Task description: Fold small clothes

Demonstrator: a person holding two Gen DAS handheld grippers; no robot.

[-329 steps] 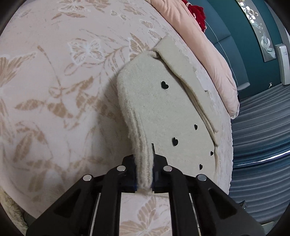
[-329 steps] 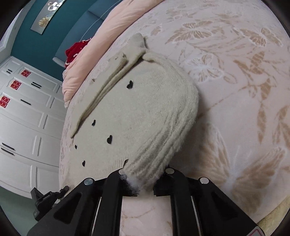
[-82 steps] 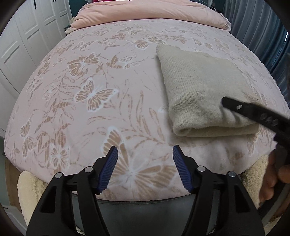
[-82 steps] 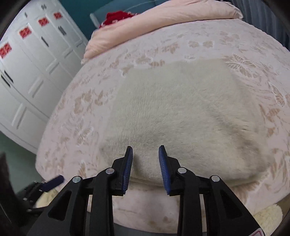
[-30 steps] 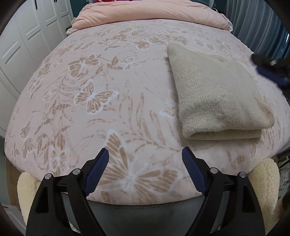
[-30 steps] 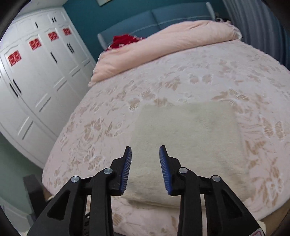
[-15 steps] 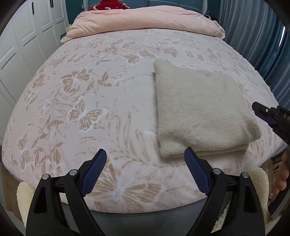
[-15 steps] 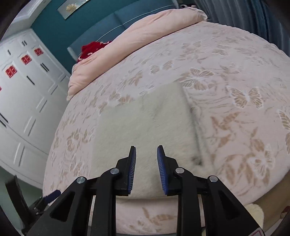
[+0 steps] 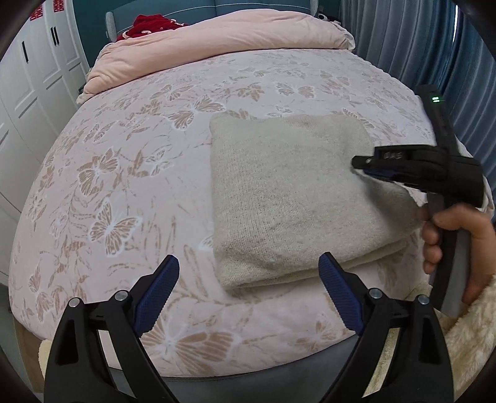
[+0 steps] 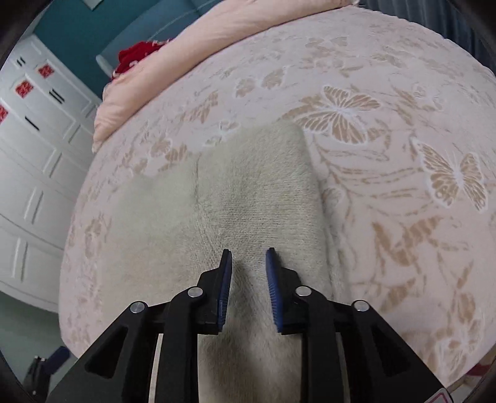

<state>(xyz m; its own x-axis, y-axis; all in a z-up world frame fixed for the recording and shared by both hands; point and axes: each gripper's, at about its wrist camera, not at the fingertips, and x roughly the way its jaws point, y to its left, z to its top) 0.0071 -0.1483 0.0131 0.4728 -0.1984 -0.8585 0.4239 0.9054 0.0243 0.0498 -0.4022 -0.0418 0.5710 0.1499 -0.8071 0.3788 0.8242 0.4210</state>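
A beige knit garment [image 9: 291, 198] lies folded into a thick rectangle on the pink butterfly-print bed [image 9: 130, 173]. My left gripper [image 9: 248, 272] hangs wide above the bed's front edge, its jaws still opening, the garment's near fold just beyond them and nothing between the pads. From the left wrist view the right gripper [image 9: 361, 167] shows side-on above the garment's right part, a hand [image 9: 458, 235] holding its handle. In the right wrist view my right gripper [image 10: 249, 266] hovers low over the garment [image 10: 241, 198], jaws opening, pads clear of the knit.
A rolled pink duvet [image 9: 223, 37] lies across the head of the bed with a red item [image 9: 148, 23] behind it. White wardrobe doors [image 9: 28, 77] stand at the left, blue curtains [image 9: 412, 40] at the right. A cream fluffy rug [image 9: 465, 350] lies below the bed's front right corner.
The left gripper's jaws widened and the garment came closer to centre. The right gripper dropped down over the garment's right side, its narrow gap growing; its hand now shows in the left wrist view.
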